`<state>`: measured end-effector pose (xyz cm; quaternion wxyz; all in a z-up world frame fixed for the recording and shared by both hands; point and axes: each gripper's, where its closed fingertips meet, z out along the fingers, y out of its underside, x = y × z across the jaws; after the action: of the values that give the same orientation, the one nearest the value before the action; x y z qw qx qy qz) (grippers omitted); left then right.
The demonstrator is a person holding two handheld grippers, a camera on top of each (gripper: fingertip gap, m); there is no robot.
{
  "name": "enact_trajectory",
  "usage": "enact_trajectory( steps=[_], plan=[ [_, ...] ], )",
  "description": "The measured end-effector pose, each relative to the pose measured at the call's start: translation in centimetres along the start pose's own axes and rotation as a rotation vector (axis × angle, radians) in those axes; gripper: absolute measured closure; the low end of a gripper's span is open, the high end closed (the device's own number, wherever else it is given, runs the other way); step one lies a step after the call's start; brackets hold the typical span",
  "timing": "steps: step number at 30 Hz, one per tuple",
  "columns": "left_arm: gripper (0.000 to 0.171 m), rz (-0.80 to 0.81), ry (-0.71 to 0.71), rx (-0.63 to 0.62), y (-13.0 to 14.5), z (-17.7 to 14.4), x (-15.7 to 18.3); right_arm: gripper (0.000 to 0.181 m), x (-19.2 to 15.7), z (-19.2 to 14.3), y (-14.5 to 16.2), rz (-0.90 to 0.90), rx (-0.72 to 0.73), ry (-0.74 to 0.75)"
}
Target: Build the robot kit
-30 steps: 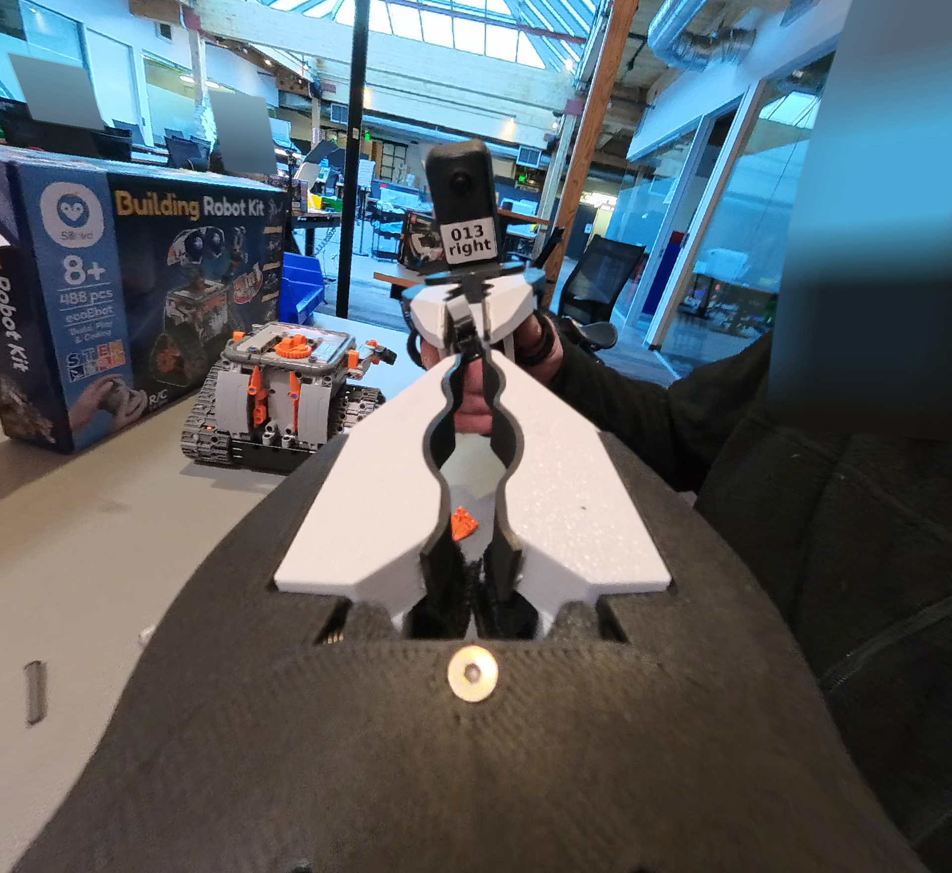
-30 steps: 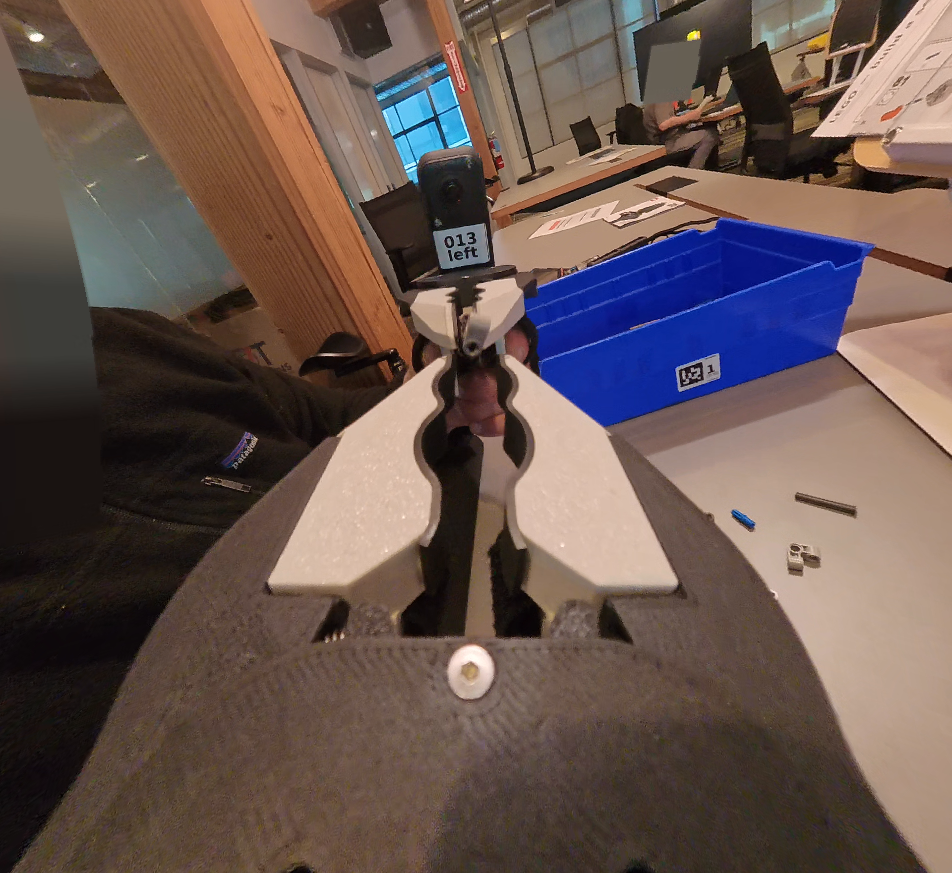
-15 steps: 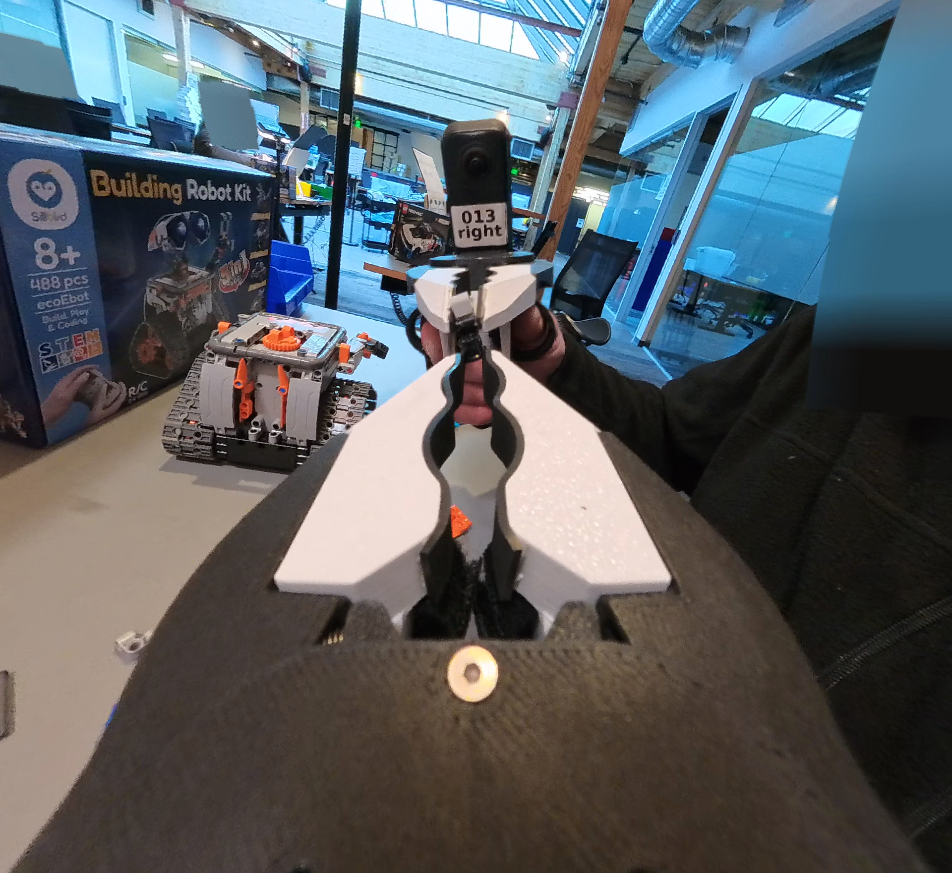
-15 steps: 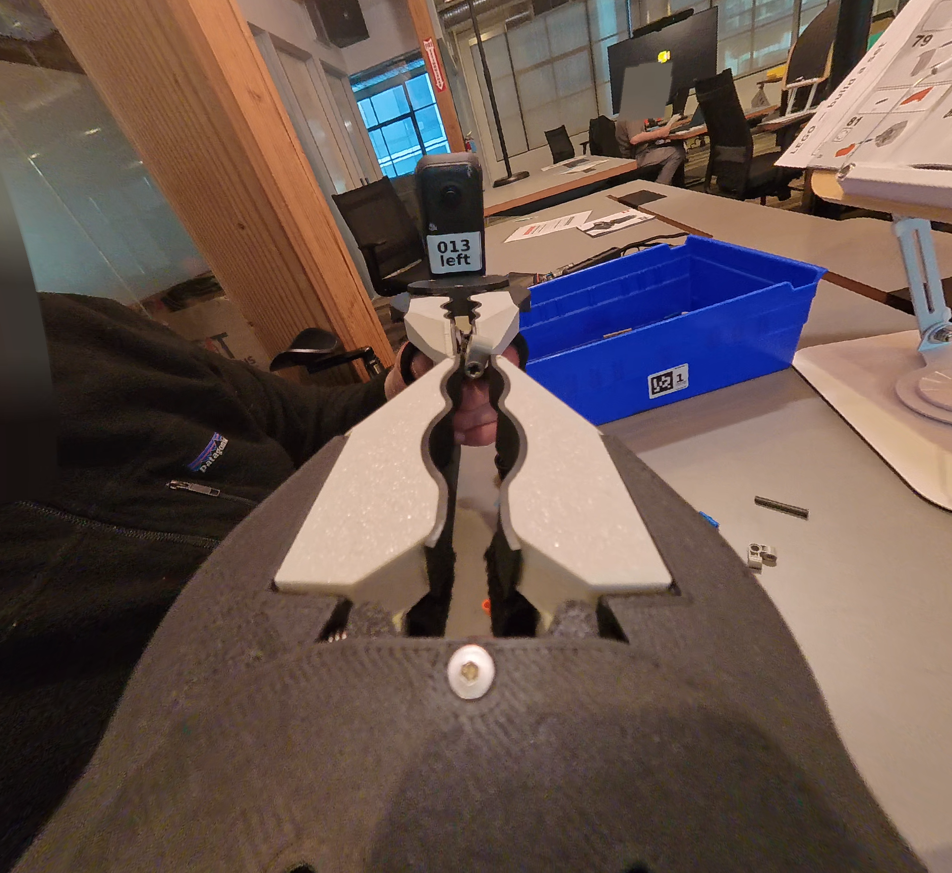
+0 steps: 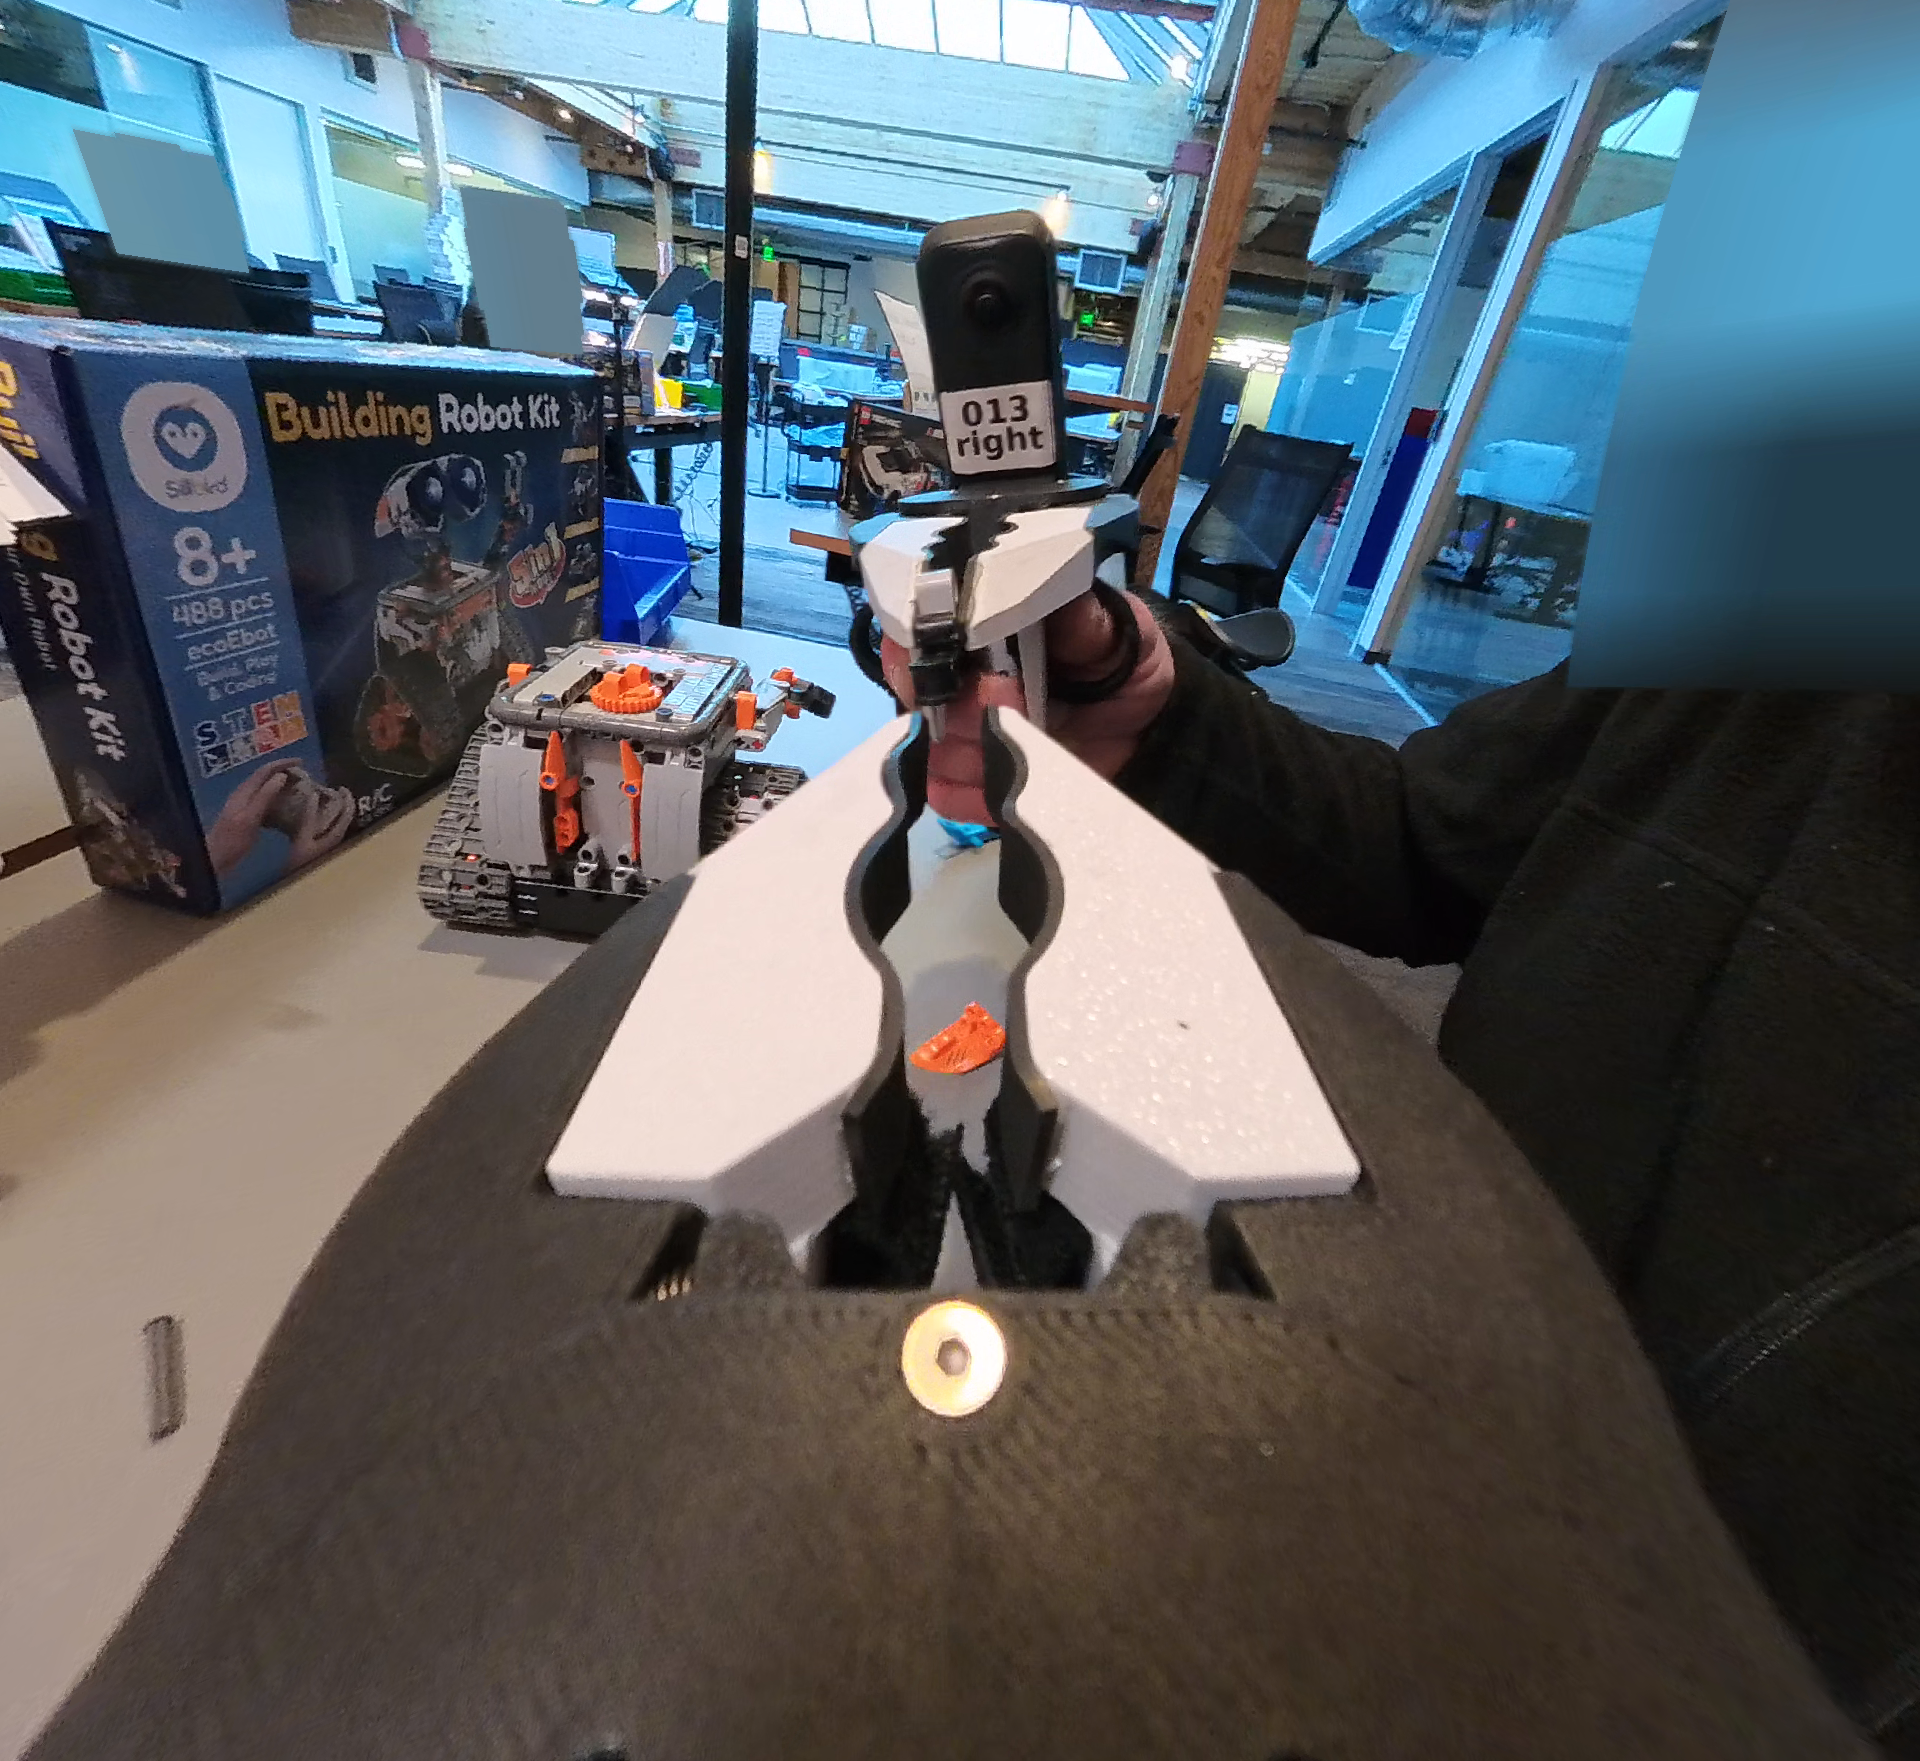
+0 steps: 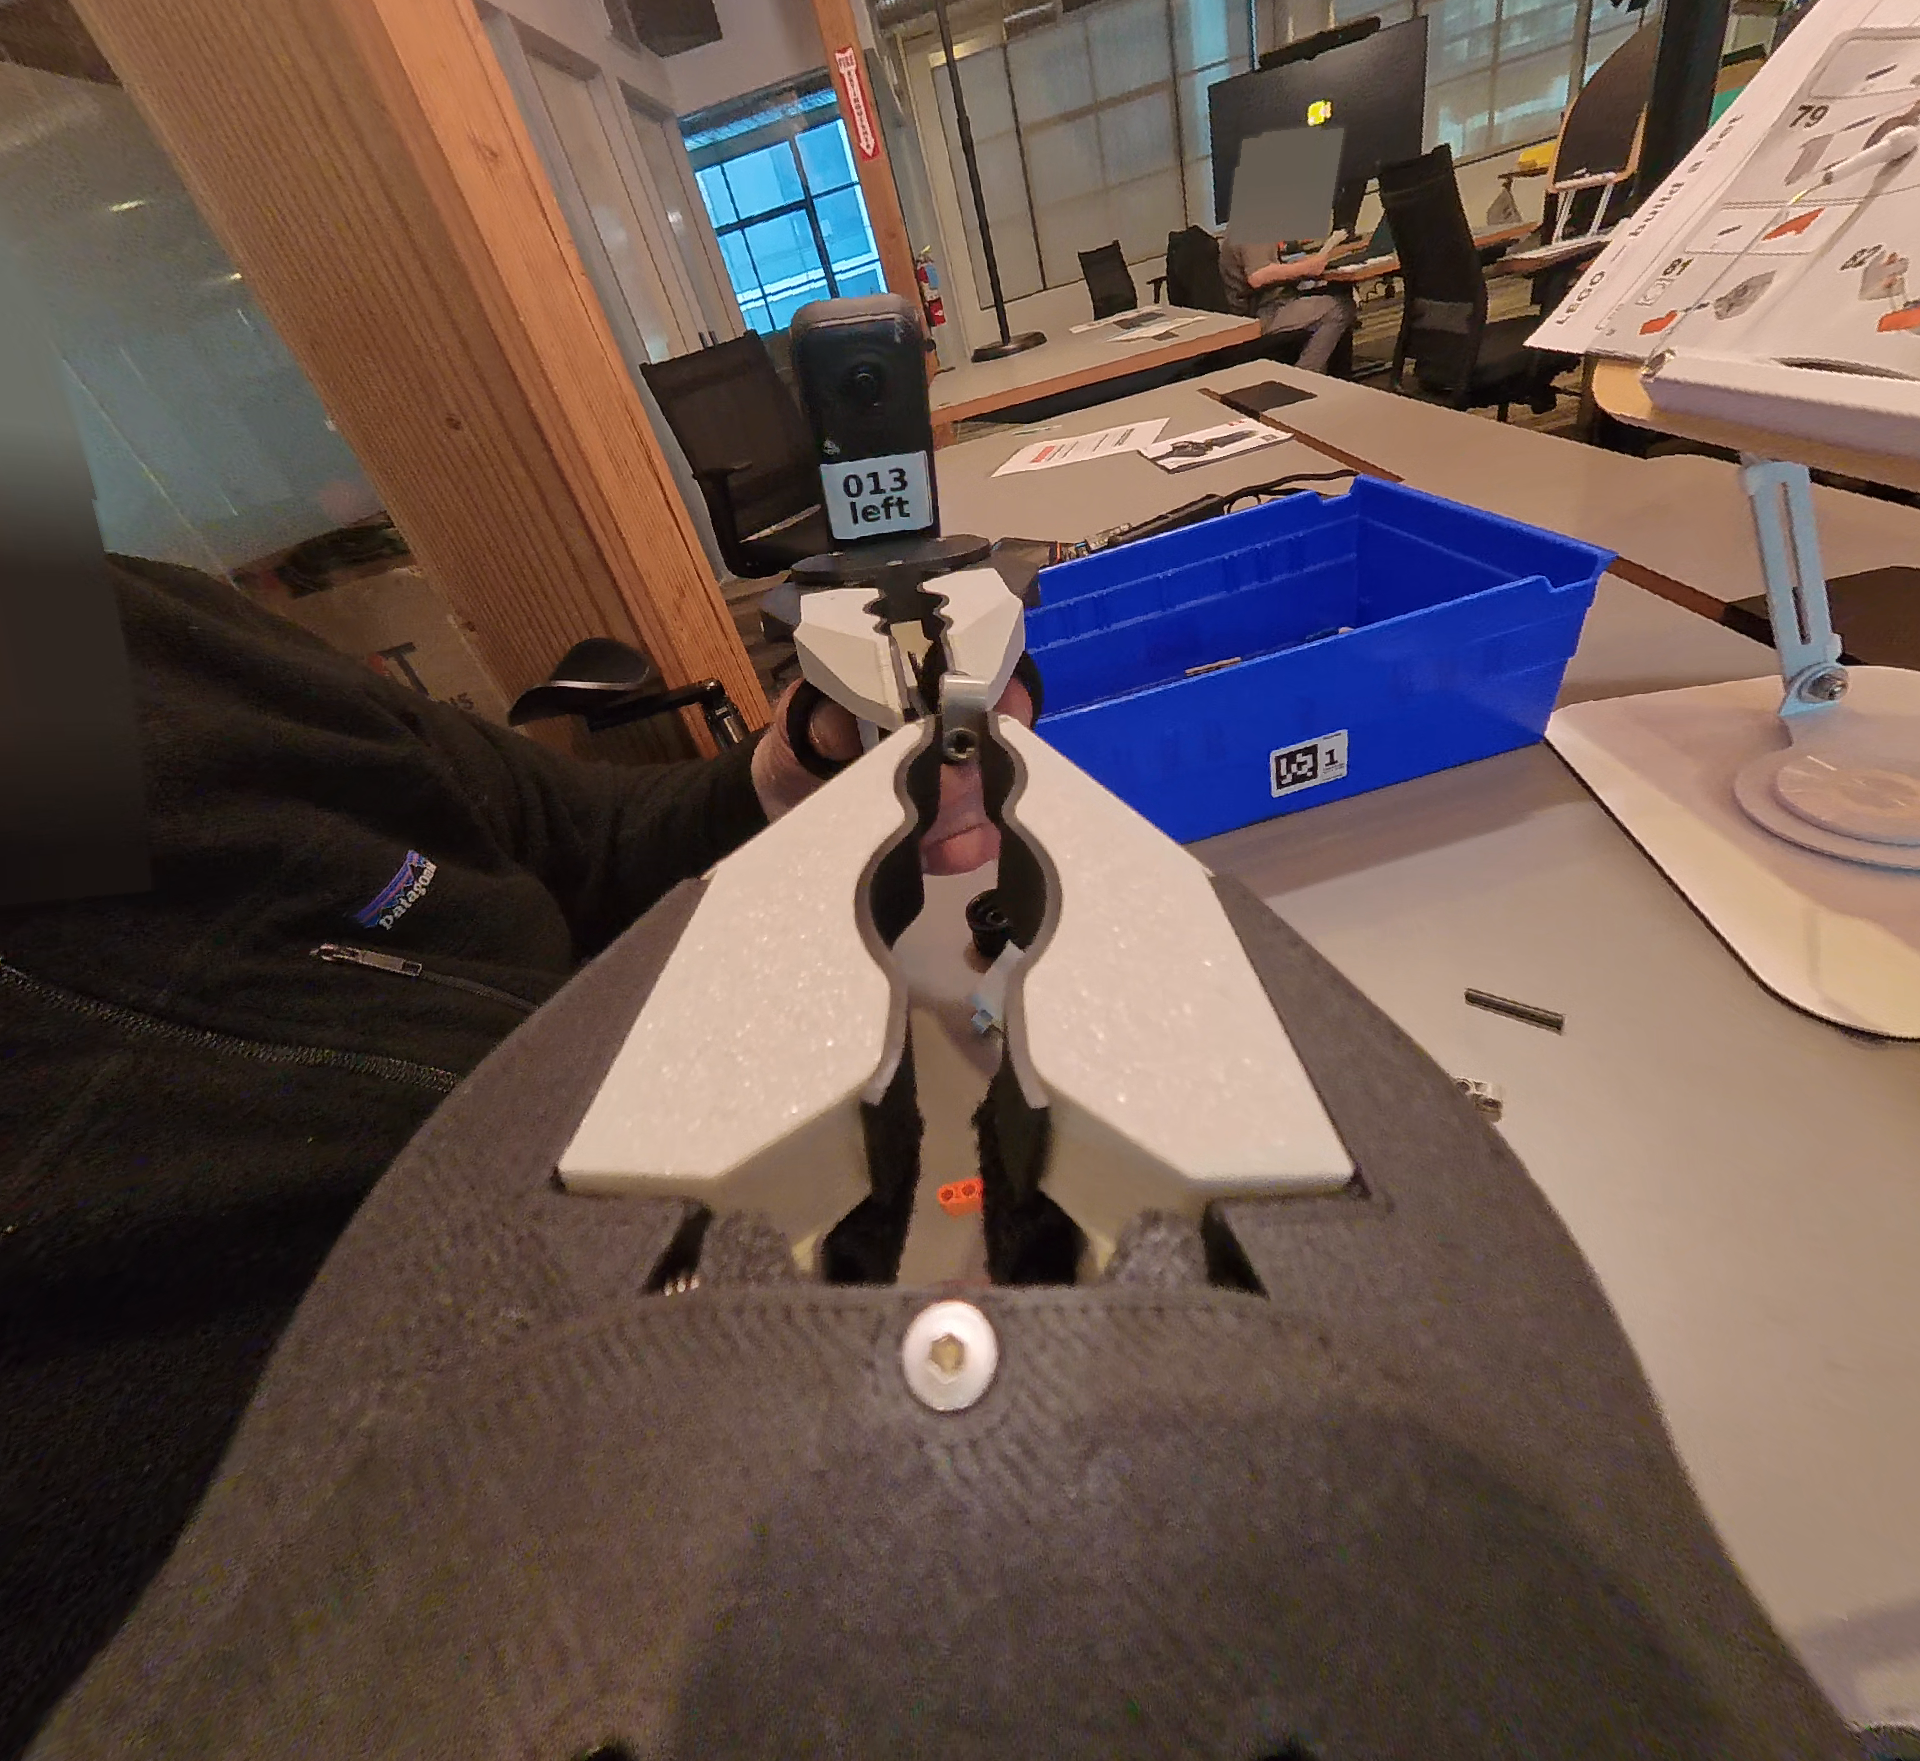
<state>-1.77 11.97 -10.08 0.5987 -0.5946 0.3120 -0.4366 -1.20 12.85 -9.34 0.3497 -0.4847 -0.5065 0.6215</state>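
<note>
My left gripper (image 5: 954, 735) nipping a small grey piece (image 6: 961, 714) upright at frame centre, my right gripper (image 6: 961, 743) pinching its lower end, toy tracked robot (image 5: 613, 776) left of centre.

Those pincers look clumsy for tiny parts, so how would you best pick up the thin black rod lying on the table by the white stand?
Probably at its middle, from straight above, closing the gripper across its thin width. The black rod lies flat on the table, so only its long sides are reachable.

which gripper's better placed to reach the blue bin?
Left, probably: the left gripper, holding a small grey part, sits close beside the blue bin; the right gripper faces it from farther back.
</note>
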Motion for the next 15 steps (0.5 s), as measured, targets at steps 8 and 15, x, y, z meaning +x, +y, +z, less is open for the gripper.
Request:
enact_trajectory(
  steps=[8,15],
  plan=[
    [0.161,0.041,-0.038,-0.020,0.10,-0.12,-0.43,0.176,0.19,-0.43,-0.16,-0.004,0.002,0.012],
    [0.157,0.112,-0.110,-0.075,0.53,-0.86,-0.77,0.176,0.30,-0.92,0.31,-0.001,-0.027,0.032]
  ],
)
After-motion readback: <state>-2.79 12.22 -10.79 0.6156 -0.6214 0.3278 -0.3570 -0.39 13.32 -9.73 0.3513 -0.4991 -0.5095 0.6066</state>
